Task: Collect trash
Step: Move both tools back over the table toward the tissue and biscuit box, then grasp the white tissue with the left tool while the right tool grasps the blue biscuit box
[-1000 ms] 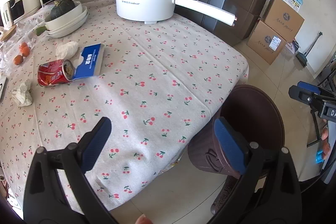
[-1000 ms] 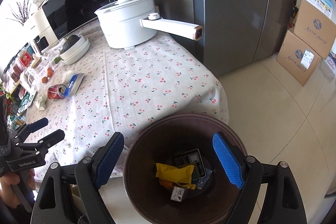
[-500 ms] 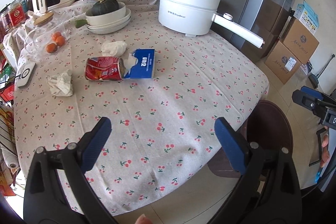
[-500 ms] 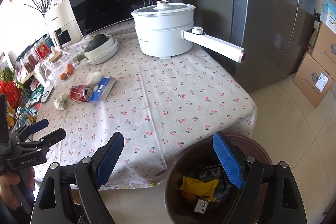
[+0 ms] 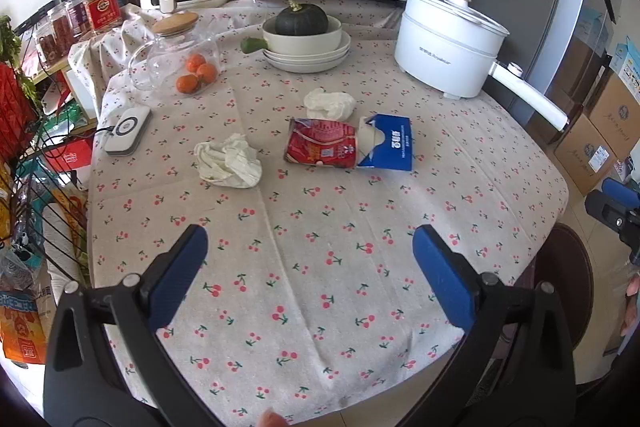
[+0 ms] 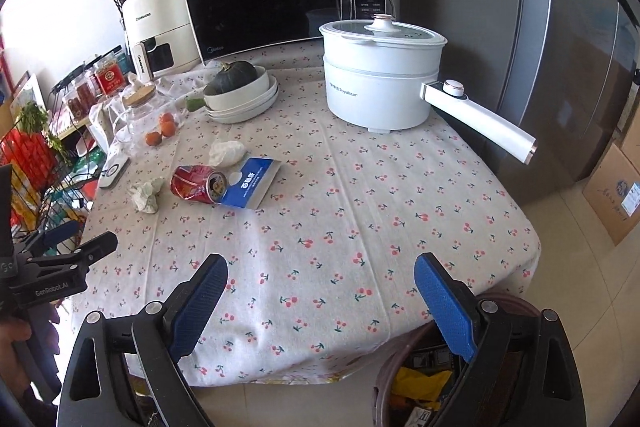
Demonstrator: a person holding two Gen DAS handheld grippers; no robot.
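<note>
A crushed red can (image 5: 320,148) (image 6: 199,183) lies mid-table against a blue tissue pack (image 5: 387,146) (image 6: 251,181). A crumpled white tissue (image 5: 228,163) (image 6: 146,193) lies left of the can, another (image 5: 329,103) (image 6: 226,152) behind it. The brown trash bin (image 6: 404,367) (image 5: 568,267) stands on the floor off the table's near right corner, with yellow and dark rubbish inside. My left gripper (image 5: 310,269) is open and empty over the table's near edge. My right gripper (image 6: 322,301) is open and empty, above the table edge and bin.
A white electric pot (image 6: 380,83) with a long handle stands at the back right. Stacked bowls with a dark squash (image 5: 302,35), a glass jar with oranges (image 5: 180,61), a white charger pad (image 5: 128,129), a microwave and an air fryer sit behind. Cardboard boxes (image 5: 600,135) stand on the floor right.
Both grippers have swung up and left from the bin toward the table. The can, pack and tissues now sit nearer the middle of both views.
</note>
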